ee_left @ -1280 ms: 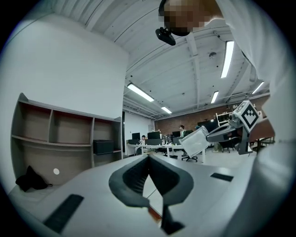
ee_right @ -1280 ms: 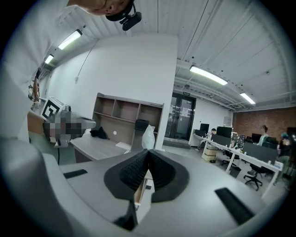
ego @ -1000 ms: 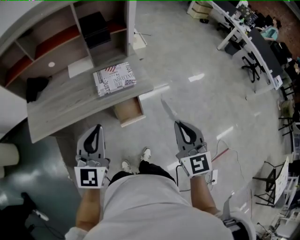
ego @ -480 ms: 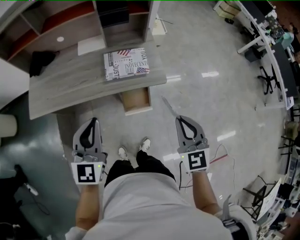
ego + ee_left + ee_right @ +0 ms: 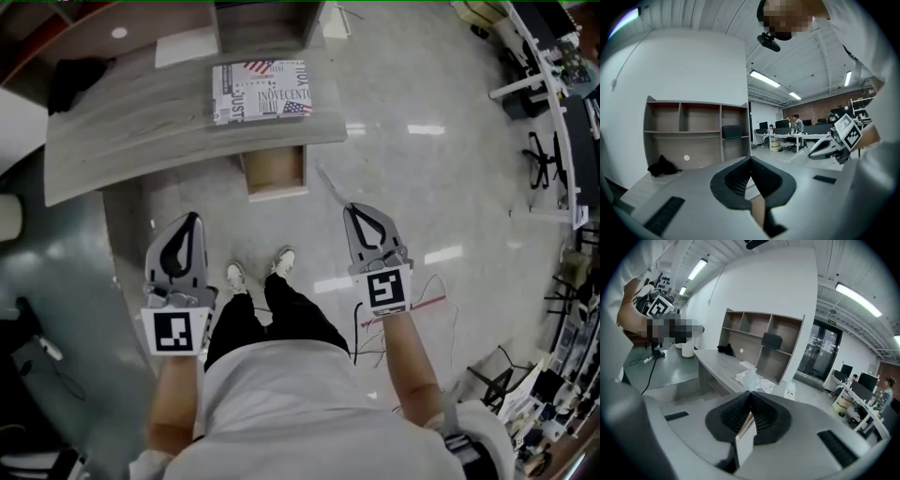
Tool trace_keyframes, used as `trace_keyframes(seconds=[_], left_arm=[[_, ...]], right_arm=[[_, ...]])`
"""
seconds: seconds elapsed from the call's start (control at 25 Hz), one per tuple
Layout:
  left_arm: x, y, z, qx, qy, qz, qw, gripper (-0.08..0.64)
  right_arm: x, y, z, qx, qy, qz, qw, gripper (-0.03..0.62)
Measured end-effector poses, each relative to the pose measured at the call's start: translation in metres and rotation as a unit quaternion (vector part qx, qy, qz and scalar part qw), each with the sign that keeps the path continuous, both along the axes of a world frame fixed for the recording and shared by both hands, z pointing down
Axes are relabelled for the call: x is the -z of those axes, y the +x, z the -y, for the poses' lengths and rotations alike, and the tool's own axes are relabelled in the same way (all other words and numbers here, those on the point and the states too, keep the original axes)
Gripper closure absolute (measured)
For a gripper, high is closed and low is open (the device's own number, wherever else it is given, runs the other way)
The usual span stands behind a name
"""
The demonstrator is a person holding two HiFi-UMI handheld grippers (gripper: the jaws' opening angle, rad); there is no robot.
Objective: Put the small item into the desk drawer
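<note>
My right gripper (image 5: 349,208) is shut on a small, thin clear item (image 5: 330,187) that sticks out past its tips toward the desk; in the right gripper view the item (image 5: 750,377) pokes up from the closed jaws (image 5: 750,393). The open wooden drawer (image 5: 275,172) juts from under the grey desk (image 5: 141,127), ahead and left of the item. My left gripper (image 5: 193,218) hangs over the floor in front of the desk, shut and empty, and its jaws also meet in the left gripper view (image 5: 750,159).
A printed box (image 5: 260,92), a white sheet (image 5: 187,45) and a black object (image 5: 75,82) lie on the desk. The person's feet (image 5: 255,272) stand between the grippers. Cables (image 5: 439,298) trail on the floor at right, with office desks and chairs (image 5: 548,84) beyond.
The desk and drawer have shifted up in the head view and now lie squarer to me. Both grippers keep their places, the right still gripping the clear item.
</note>
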State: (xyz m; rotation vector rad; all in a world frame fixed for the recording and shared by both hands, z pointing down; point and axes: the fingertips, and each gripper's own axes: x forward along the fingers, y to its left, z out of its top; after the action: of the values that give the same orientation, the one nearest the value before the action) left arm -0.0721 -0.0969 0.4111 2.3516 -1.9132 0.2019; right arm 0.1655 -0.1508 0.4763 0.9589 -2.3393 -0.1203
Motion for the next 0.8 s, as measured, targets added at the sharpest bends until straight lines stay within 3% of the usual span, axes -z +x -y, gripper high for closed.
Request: trace_keyframes(seconds=[0.32,0.8], left_arm=[[-0.033,-0.011,-0.008,0.019,-0.021,-0.006,0.9996,0.543],[-0.075,-0.036,-0.021,0.049,-0.059,-0.003,0.997,0.543]], right_arm=[[-0.069,-0.021,0.008,0.058,-0.005,-0.082,0.995,0.568],[-0.185,-0.053,0.018,0.11,-0.055,-0.151,0.981,0.568]])
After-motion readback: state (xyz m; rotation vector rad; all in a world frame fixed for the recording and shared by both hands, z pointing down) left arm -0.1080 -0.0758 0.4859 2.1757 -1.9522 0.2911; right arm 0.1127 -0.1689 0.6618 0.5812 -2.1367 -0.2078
